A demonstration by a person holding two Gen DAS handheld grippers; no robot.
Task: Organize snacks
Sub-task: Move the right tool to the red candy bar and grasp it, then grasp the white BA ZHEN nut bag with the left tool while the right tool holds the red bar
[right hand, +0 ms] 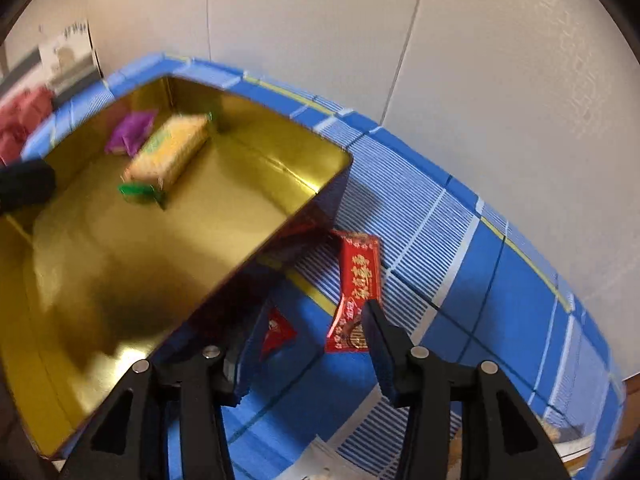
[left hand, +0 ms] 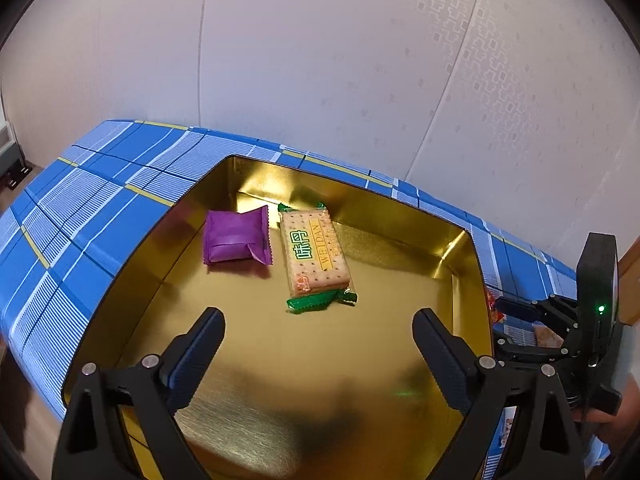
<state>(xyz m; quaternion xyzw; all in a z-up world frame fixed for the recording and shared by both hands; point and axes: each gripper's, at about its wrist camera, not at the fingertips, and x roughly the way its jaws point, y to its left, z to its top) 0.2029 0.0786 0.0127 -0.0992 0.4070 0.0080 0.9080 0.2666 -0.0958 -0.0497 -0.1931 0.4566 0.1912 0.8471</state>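
Observation:
A gold tin box [left hand: 400, 292] sits on a blue plaid tablecloth [left hand: 88, 216]. Inside it lie a purple snack packet [left hand: 237, 237] and a cracker pack with green ends [left hand: 316, 258]. My left gripper [left hand: 318, 320] hovers open and empty over the tin's near half. In the right wrist view the tin [right hand: 132, 240] is at left with the purple packet [right hand: 130, 131] and cracker pack [right hand: 170, 153]. My right gripper [right hand: 316, 312] is open over the cloth beside the tin, just short of a red snack packet [right hand: 356, 280]. A smaller red packet [right hand: 278, 330] lies between its fingers.
A white wall [left hand: 320, 60] stands close behind the table. The right gripper's body [left hand: 576, 320] shows at the left wrist view's right edge. Red packages [right hand: 20, 120] sit at far left beyond the table. White paper [right hand: 316, 460] lies near the cloth's front edge.

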